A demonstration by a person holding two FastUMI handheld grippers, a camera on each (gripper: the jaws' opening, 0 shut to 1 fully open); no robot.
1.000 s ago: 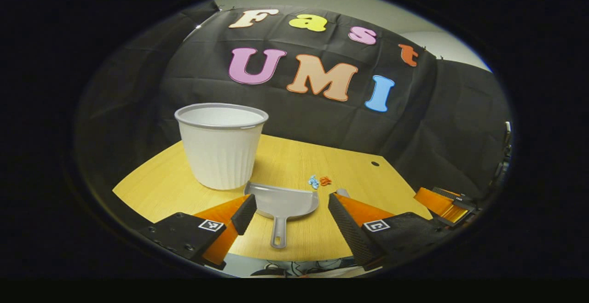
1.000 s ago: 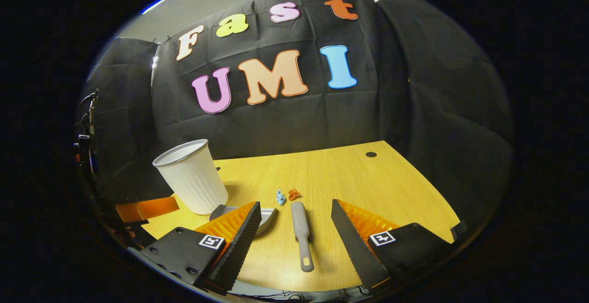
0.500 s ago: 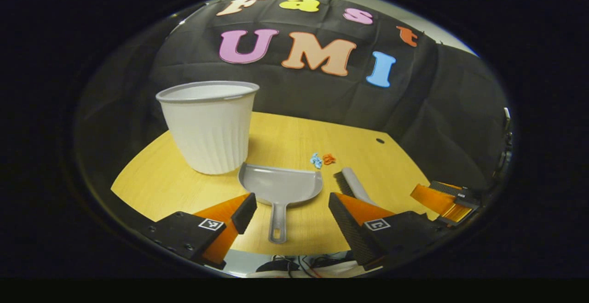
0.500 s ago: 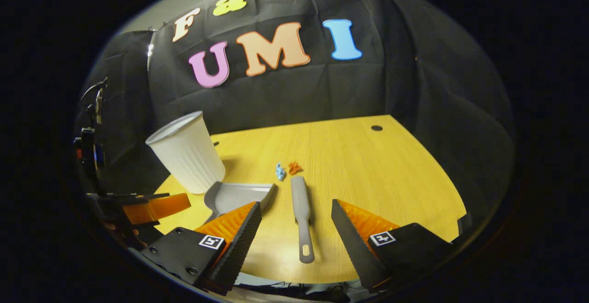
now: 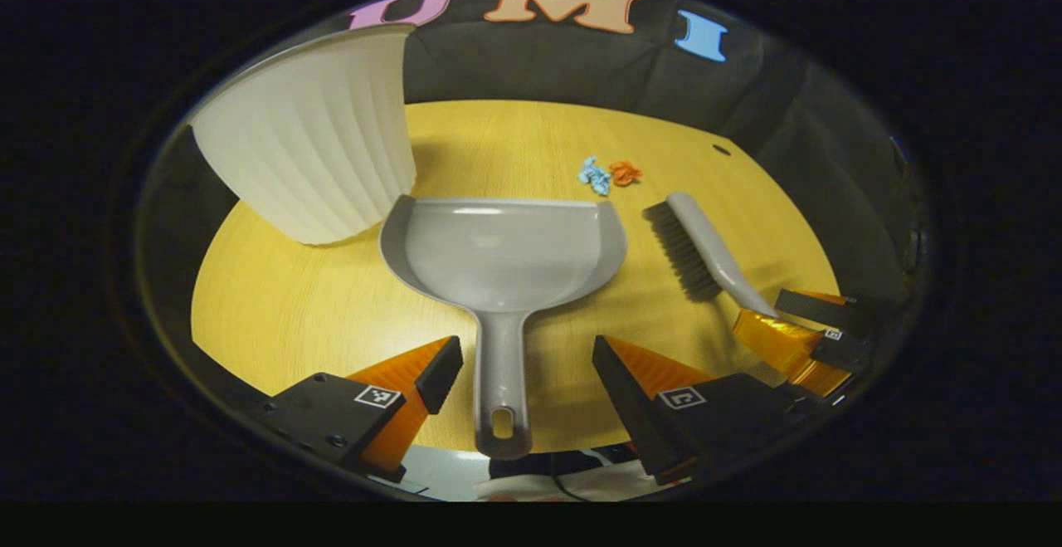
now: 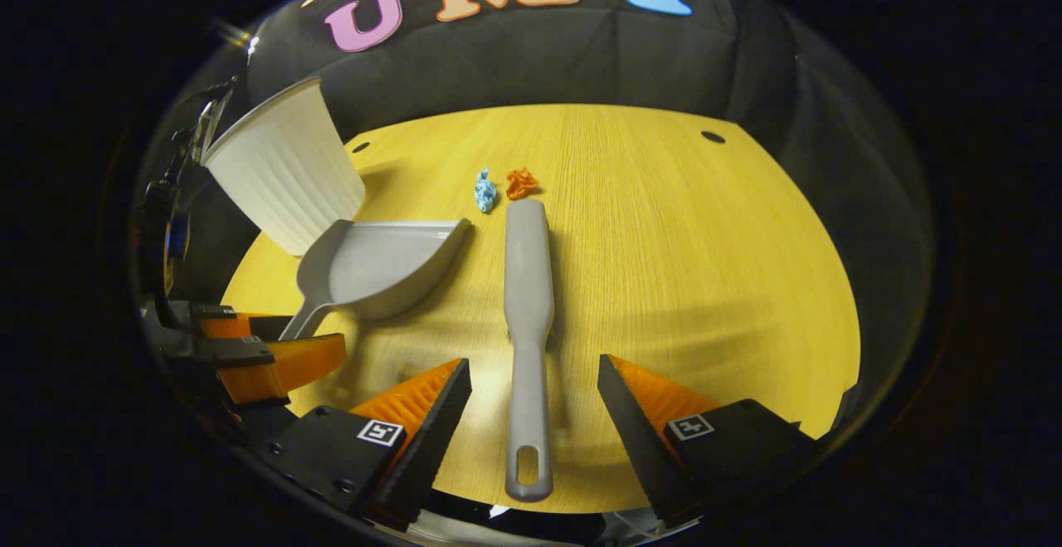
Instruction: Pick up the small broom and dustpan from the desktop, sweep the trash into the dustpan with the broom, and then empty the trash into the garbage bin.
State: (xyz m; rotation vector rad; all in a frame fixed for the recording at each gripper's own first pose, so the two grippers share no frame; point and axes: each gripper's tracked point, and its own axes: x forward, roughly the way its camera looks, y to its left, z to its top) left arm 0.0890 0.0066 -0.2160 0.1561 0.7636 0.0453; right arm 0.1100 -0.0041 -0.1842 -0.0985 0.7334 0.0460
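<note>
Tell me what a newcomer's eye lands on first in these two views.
In the left gripper view, the grey dustpan lies flat on the yellow desktop, its handle running between the open fingers of the left gripper, with the ribbed white bin just behind it. In the right gripper view, the grey broom lies lengthwise between the open right gripper. Just past its far end sit two crumpled scraps, one blue, one orange.

Dustpan [image 5: 506, 252] between bin [image 5: 311, 144] and broom [image 5: 701, 244]; trash [image 5: 608, 175] behind.
</note>
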